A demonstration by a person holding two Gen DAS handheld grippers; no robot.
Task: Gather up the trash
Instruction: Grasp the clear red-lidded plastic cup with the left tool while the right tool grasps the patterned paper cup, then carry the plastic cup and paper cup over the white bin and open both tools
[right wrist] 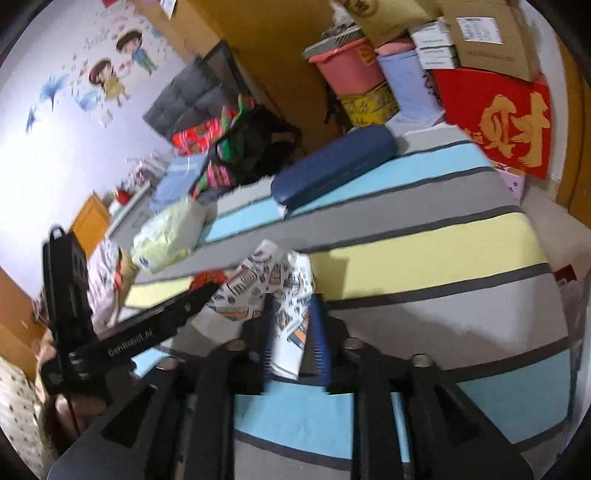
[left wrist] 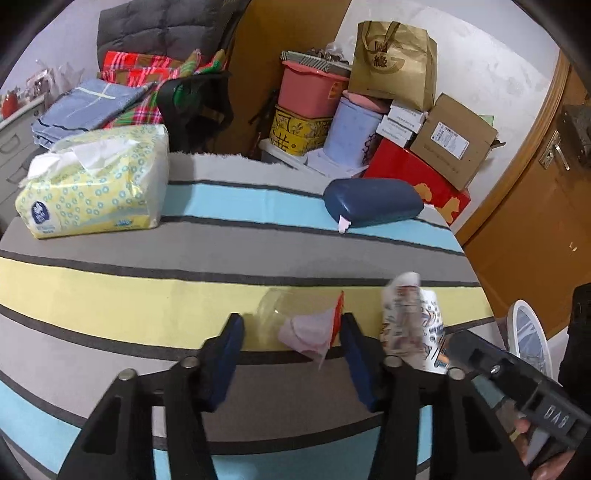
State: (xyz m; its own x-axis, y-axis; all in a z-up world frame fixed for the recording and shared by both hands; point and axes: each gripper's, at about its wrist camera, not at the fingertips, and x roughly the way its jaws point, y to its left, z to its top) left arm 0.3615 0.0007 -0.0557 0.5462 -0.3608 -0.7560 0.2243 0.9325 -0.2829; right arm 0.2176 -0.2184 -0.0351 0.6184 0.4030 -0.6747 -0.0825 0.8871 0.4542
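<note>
Crumpled white paper cup (right wrist: 284, 295) with colourful cartoon print, partly flattened

A striped cloth (left wrist: 147, 288) in grey, yellow and pale blue covers the surface. Behind it stands a white wall (left wrist: 461, 74) and a brown wooden panel (left wrist: 280, 33). A wooden door (left wrist: 535, 221) with a metal handle (left wrist: 554, 151) is at the right. Boxes pile against the wall: a red box (left wrist: 417, 177), a cardboard box (left wrist: 454, 140), a pink tub (left wrist: 310, 92), a paper bag (left wrist: 395, 62). Cartoon stickers (right wrist: 114, 70) decorate the left wall. Folded blankets (left wrist: 147, 70) are stacked at the left.
</note>
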